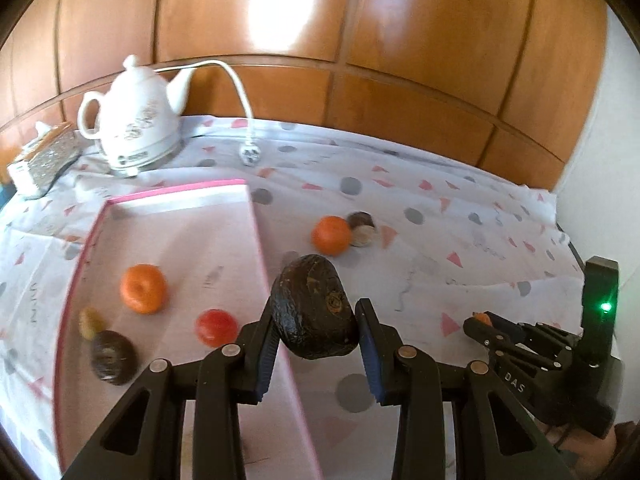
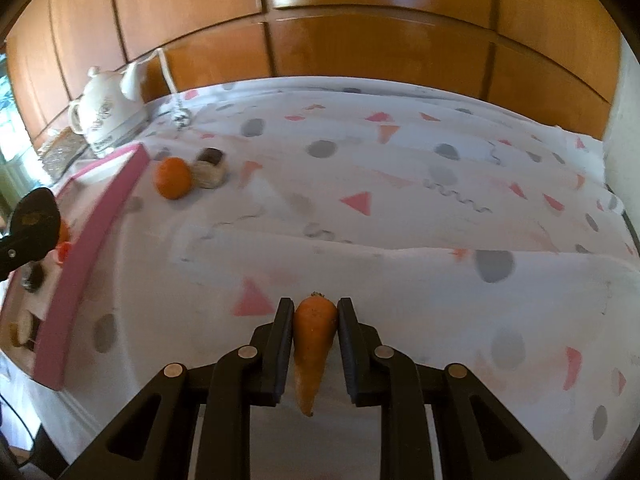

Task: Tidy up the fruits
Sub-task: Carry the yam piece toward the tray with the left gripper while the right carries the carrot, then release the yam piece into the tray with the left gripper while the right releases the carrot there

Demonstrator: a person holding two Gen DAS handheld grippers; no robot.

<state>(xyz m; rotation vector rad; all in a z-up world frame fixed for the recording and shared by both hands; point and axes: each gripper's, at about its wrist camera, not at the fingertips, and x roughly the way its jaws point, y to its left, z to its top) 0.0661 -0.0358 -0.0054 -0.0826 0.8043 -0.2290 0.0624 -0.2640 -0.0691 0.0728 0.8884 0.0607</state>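
Observation:
My left gripper is shut on a dark avocado, held above the right rim of the pink-edged tray. In the tray lie an orange, a red tomato, a dark avocado half and a small olive-coloured fruit. On the cloth right of the tray sit another orange and two small brown round fruits. My right gripper is shut on an orange carrot, low over the cloth; it also shows in the left wrist view.
A white electric teapot with cord and plug stands at the back left beside a glittery box. A wooden panelled wall runs behind the table. The patterned tablecloth spreads to the right.

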